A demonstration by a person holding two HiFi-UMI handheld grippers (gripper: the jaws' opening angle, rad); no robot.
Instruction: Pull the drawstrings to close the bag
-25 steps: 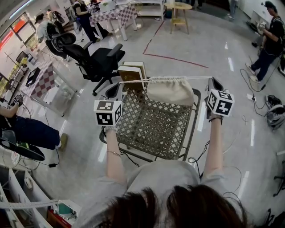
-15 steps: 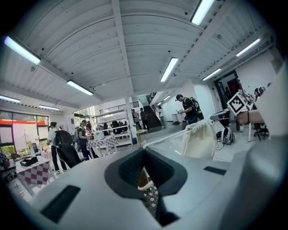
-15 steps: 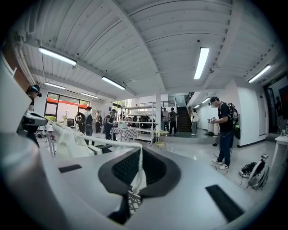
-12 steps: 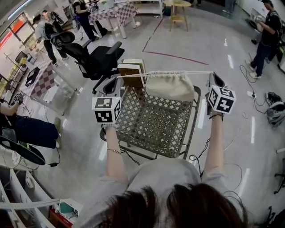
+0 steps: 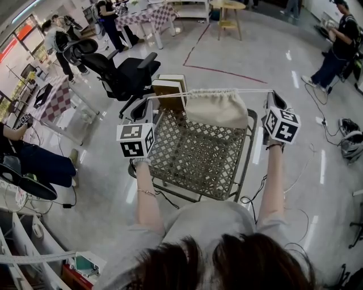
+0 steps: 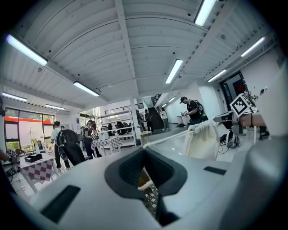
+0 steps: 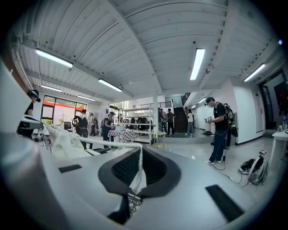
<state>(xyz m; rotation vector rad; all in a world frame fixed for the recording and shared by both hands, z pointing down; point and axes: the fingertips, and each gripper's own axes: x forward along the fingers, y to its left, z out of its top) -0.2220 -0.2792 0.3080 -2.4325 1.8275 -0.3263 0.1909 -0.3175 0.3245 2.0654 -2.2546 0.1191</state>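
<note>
A cream cloth bag (image 5: 217,110) hangs over the far end of a metal lattice table (image 5: 193,170), its mouth gathered tight. Its white cords run out taut and level to both sides. My left gripper (image 5: 146,107) is shut on the left cord (image 5: 170,96); in the left gripper view that cord (image 6: 168,138) leads from the closed jaws (image 6: 144,155) to the bag (image 6: 204,139). My right gripper (image 5: 273,101) is shut on the right cord (image 5: 255,90); in the right gripper view the cord (image 7: 105,144) drapes from the closed jaws (image 7: 140,155) toward the bag (image 7: 60,141).
A brown box (image 5: 169,93) stands at the table's far left corner. A black office chair (image 5: 122,76) is beyond it on the left. Cables (image 5: 317,107) lie on the floor at right. People stand at tables (image 5: 150,17) farther off.
The bag, cords and both grippers stand as before. Only people in the background have shifted.
</note>
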